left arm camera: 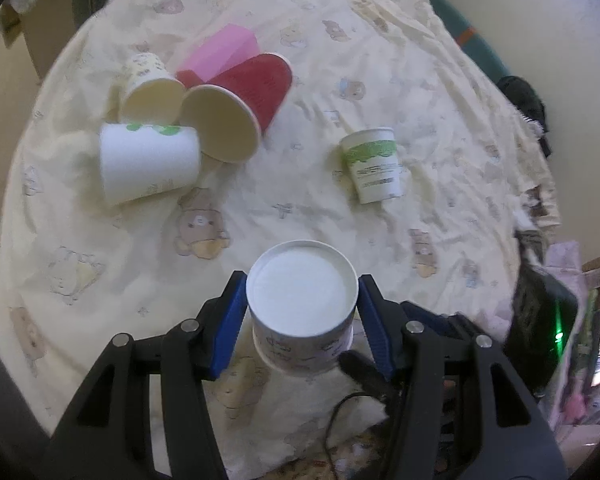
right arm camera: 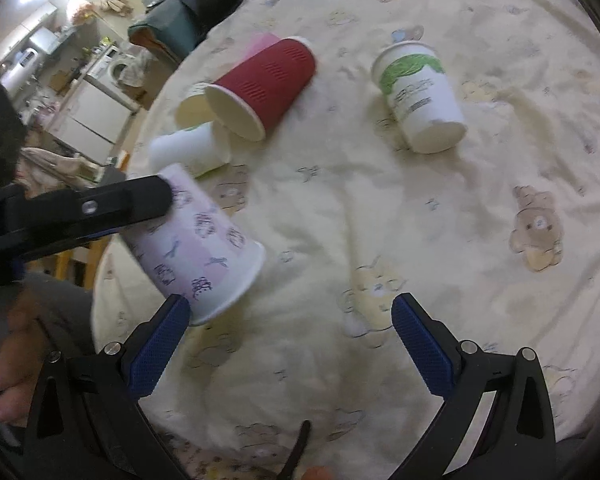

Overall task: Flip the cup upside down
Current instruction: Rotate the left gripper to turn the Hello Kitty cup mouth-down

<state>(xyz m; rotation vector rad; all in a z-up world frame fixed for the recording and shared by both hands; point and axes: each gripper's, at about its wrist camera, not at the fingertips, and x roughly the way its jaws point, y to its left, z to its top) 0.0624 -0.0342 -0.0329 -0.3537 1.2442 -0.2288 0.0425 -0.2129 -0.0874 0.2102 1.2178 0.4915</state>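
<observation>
My left tool (left arm camera: 302,312) is clamped on the patterned cup (left arm camera: 302,304), its base facing me and its rim tilted down above the bedspread (left arm camera: 380,220). My right tool (right arm camera: 290,340) hangs spread apart, gripping nothing. Farther off stands a green-banded cup (left arm camera: 374,164), upside down; beyond, a red cup (left arm camera: 240,100) lies tipped among others.

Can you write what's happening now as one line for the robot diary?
left gripper: shut on patterned cup, base up, tilted | right gripper: open, holding nothing | red cup: on its side
</observation>
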